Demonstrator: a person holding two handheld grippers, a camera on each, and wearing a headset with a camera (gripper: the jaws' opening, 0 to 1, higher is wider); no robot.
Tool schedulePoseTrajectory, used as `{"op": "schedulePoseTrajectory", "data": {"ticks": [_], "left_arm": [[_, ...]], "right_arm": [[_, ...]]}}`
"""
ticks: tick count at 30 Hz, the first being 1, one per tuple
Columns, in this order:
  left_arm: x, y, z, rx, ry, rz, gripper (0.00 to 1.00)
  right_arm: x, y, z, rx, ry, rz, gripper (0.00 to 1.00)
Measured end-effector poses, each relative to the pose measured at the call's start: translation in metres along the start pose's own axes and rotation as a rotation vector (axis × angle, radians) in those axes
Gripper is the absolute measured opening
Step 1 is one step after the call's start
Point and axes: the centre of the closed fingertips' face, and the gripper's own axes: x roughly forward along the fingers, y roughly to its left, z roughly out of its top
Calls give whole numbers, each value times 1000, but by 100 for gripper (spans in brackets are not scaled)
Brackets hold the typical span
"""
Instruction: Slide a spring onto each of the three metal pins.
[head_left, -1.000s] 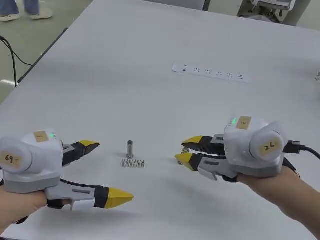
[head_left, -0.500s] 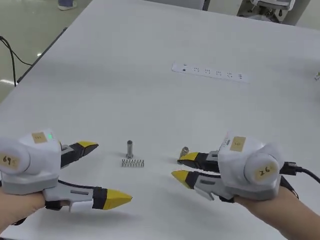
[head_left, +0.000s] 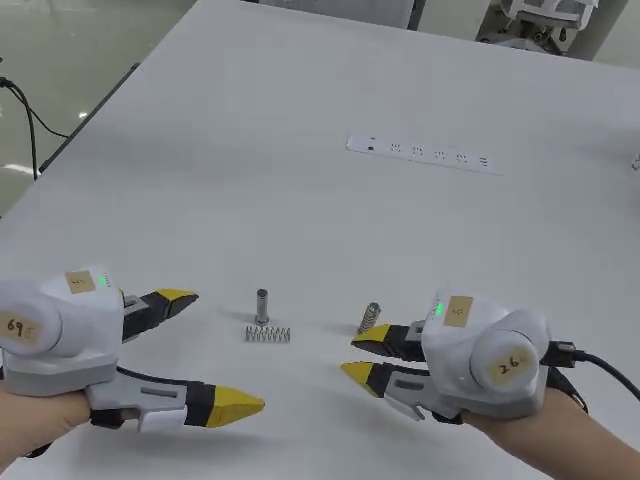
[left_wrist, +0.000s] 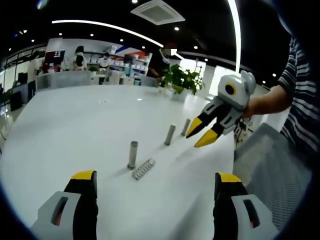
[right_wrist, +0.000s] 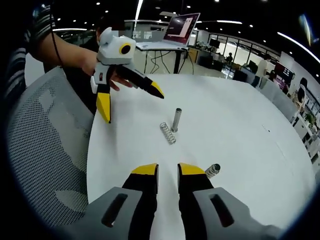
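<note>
White table takes up most of the head view. Left gripper hovers low at the near-left edge, jaws spread wide, nothing btwn them. Right gripper sits at near right, jaws almost together w/ a narrow gap, holding nothing; tips point left toward the parts. Power strip lies flat, well back on the table. Btwn the 2 grippers, 1 bare pin stands upright. To its right, just beside the right gripper's upper tip, a 2nd pin w/ a spring on it stands slightly tilted. In the left gripper view another small upright piece shows just past that one; too small to tell what it is. Loose spring lies on its side just in front of the bare pin, nr but not touching.
</note>
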Motion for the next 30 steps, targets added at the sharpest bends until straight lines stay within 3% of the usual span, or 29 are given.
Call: {"op": "schedulePoseTrajectory", "data": {"ticks": [5,14,30], "left_arm": [[-1,-1,-2,-3,-1,1,95],[-4,0,-4,-4,0,6,95],[-4,1,-6,-9,8,4,94]], "right_arm": [[12,7,4,-73,25,30,12],[36,9,26,-173,29,69,12],[70,3,33,-217,77,97,11]]}}
